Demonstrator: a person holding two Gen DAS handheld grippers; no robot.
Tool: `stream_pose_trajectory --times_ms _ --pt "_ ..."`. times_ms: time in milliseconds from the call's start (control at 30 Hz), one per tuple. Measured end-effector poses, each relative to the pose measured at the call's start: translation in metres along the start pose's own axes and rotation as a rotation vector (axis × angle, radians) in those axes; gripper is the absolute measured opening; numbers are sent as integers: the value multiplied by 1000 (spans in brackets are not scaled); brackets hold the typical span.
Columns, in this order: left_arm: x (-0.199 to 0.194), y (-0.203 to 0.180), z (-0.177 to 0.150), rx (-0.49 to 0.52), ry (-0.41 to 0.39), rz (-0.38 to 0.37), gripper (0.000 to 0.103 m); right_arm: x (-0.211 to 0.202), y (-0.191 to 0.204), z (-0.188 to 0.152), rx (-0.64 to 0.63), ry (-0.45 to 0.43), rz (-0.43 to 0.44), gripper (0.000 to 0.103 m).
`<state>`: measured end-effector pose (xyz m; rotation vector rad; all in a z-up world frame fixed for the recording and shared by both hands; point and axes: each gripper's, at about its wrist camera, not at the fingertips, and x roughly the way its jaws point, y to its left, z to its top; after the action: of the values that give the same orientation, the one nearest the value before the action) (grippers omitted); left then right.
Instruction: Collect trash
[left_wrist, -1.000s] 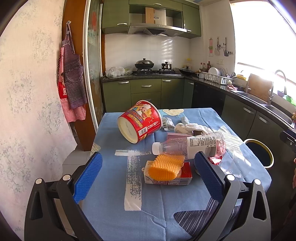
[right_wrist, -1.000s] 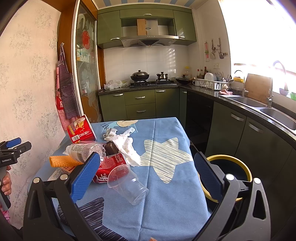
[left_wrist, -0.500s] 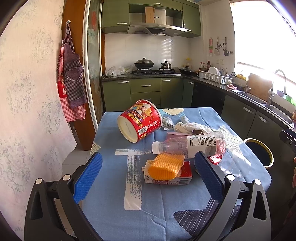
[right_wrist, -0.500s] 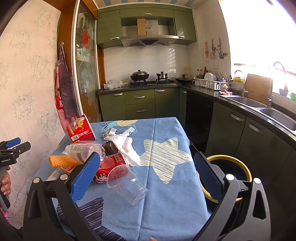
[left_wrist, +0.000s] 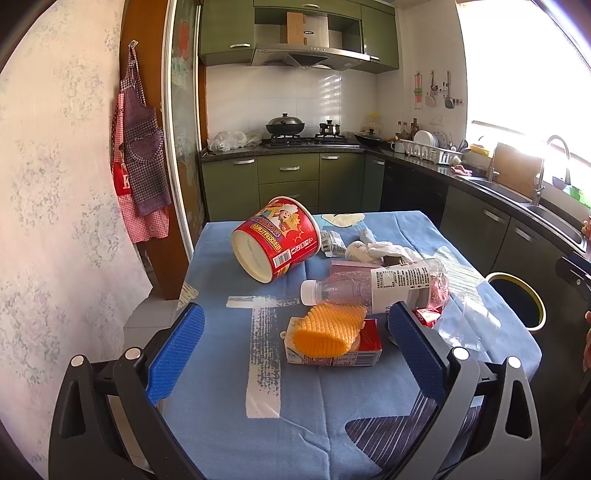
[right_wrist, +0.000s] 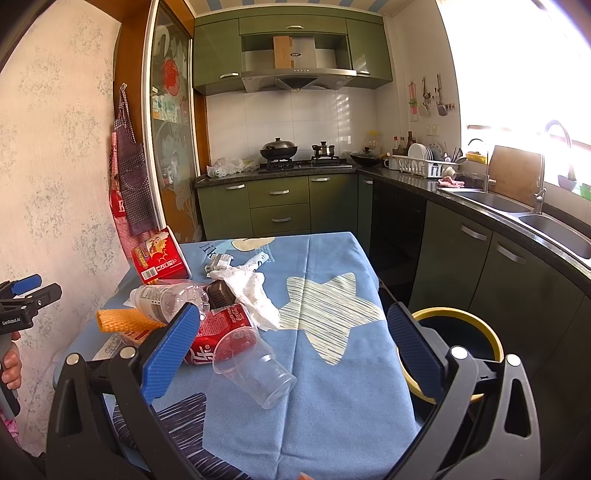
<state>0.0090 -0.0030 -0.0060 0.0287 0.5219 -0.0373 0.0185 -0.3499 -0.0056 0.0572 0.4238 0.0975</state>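
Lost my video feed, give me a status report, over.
Left gripper and right gripper: jaws open, empty, above the table. Trash uncollected: clear cup, bottle, red can. Bin unobstructed.

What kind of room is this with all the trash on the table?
A home kitchen, most likely. A gas stove carries a wok under a range hood, green cabinets run along the wall, and a sink sits beside a dish rack. Both grippers hang open over the table.
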Motion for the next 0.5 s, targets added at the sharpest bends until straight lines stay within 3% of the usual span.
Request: stream_pose_trajectory --times_ms 500 --pt "8 -2 1 5 18 -5 98 7 2 -7 -1 15 1 97"
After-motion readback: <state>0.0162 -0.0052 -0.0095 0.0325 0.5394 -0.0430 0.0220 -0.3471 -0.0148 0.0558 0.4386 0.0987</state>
